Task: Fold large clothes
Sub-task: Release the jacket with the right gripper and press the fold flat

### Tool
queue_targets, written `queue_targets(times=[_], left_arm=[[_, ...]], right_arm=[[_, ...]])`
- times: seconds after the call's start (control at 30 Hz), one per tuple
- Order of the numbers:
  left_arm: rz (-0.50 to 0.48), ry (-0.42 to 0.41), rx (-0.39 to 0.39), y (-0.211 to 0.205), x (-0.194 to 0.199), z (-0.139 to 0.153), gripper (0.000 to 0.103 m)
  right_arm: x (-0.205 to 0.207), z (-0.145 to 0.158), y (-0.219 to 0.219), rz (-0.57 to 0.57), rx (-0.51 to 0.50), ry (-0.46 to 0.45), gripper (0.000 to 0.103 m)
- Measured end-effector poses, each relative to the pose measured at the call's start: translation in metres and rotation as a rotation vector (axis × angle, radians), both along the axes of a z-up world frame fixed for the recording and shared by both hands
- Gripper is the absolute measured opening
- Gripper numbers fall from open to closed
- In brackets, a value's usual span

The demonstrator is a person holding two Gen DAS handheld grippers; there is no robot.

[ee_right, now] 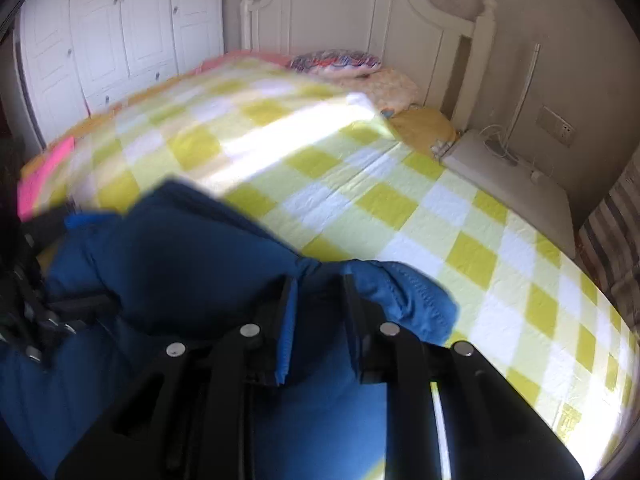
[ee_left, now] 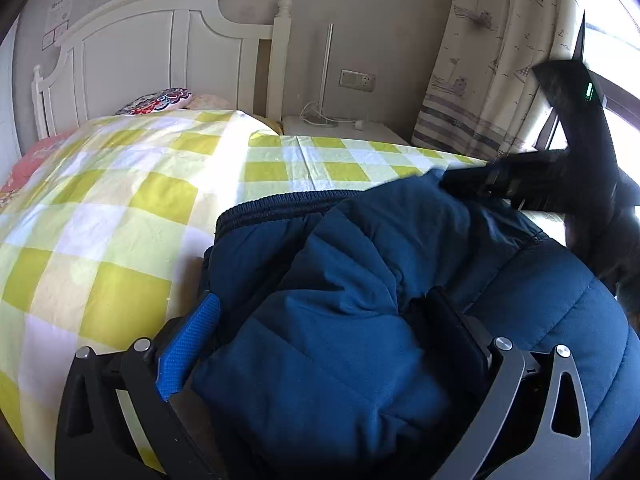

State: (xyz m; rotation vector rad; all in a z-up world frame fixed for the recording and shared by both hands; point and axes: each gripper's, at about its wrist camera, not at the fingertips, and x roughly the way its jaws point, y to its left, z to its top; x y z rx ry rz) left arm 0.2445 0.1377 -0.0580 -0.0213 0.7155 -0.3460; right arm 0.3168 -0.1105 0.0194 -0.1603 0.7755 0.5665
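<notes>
Matt quilted cloth jacket [ee_left: 360, 280], crinkled cotton checked bedspread [ee_left: 120, 208], glossy painted wood headboard [ee_left: 132, 48]

One jacket [ee_left: 360, 320], two tongs [ee_left: 320, 344]

Puffer jacket [ee_left: 360, 320]: lower centre, on checked quilt [ee_left: 120, 208]. Headboard [ee_left: 160, 48]: upper left, behind pillow [ee_left: 156, 101]. Nightstand [ee_left: 340, 128]: upper centre, right of bed. Curtain [ee_left: 488, 60]: upper right.

Home bedroom: bed [ee_right: 360, 184], headboard [ee_left: 132, 48], wardrobe [ee_right: 120, 28].
</notes>
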Motion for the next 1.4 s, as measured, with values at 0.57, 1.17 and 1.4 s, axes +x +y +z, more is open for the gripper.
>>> queue_targets(times=[0.57,1.17,1.4], left_arm=[[0.067,-0.06,0.063,-0.001,-0.01,0.003,0.099],[0.052,-0.023,0.28,-0.039,-0.141,0.005,0.099],[0.066,0.007,0.154,-0.02,-0.143,-0.001,0.099]], right_arm=[[0.005,0.001,0.062,0.127,-0.134,0.102,0.063],[-0.017,-0.017,0.086,0.123,-0.322,0.019,0.064],[-0.106,0.059,0.052,0.133,-0.163,-0.135,0.078]])
